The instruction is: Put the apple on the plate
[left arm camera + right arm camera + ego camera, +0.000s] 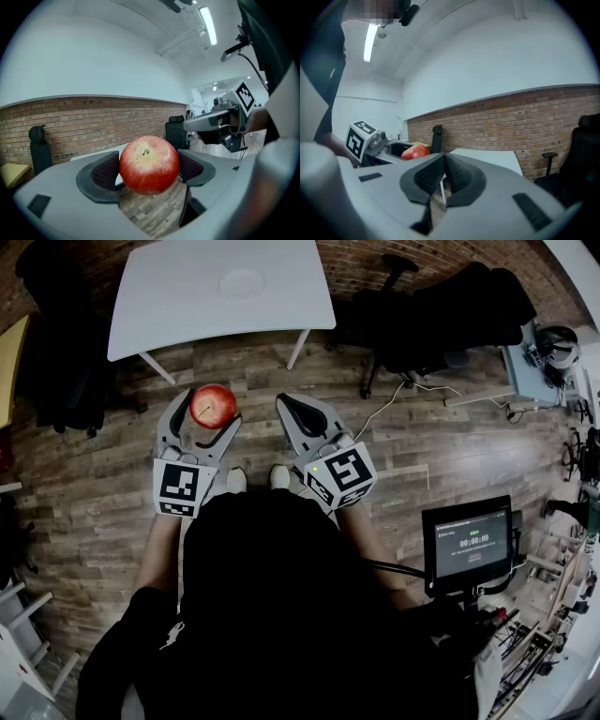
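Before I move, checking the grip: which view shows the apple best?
The left gripper view: the apple sits central and large, gripped by both jaws. The head view shows it small from above; the right gripper view only a partly hidden red patch.

On the small screen (472, 542) at the lower right of the head view I read a green timer, 00:00:00. The print above it was too small. The left marker cube (181, 487) and right marker cube (343, 472) bore only coded black-and-white squares.

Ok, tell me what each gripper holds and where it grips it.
The left gripper holds the apple by its two opposite sides, stem up. The right gripper is shut and holds nothing.
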`<state>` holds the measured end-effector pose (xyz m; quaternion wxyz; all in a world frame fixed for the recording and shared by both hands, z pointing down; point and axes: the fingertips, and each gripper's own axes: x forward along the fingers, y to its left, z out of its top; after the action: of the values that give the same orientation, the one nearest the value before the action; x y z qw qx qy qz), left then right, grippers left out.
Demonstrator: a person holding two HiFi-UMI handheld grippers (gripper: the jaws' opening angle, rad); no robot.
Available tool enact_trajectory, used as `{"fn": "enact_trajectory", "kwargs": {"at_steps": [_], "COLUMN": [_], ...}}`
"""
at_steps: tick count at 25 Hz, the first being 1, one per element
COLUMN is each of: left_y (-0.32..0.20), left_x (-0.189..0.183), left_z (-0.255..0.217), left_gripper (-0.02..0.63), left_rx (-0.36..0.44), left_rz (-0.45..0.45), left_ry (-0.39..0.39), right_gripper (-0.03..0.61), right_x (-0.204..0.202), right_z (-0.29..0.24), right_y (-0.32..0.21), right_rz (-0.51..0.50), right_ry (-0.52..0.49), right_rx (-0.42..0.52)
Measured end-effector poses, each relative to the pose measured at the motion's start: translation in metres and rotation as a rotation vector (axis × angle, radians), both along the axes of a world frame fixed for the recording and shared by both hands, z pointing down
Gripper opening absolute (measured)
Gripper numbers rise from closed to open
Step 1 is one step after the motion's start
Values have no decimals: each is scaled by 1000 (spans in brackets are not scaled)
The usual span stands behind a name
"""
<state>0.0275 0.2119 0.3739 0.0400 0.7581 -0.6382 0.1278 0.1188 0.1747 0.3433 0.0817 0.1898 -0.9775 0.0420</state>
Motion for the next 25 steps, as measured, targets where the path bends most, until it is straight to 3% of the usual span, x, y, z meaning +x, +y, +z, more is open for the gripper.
{"fn": "enact_trajectory", "kwargs": {"at_steps": [6, 25], "left_y": [-1, -17], "left_x": [-19, -32], "left_z": [-6, 2], "left_gripper": [396, 396], "left_rx": [2, -9], "left_rz": [-54, -20], "left_ry": [-19, -2], "right_gripper": [3, 3], "right_x": [-21, -32], "right_z": [-9, -5], "right_y": [-4, -15], "right_rz": [-58, -43], "right_ry": [-17, 5], "right_rx": [19, -23]}}
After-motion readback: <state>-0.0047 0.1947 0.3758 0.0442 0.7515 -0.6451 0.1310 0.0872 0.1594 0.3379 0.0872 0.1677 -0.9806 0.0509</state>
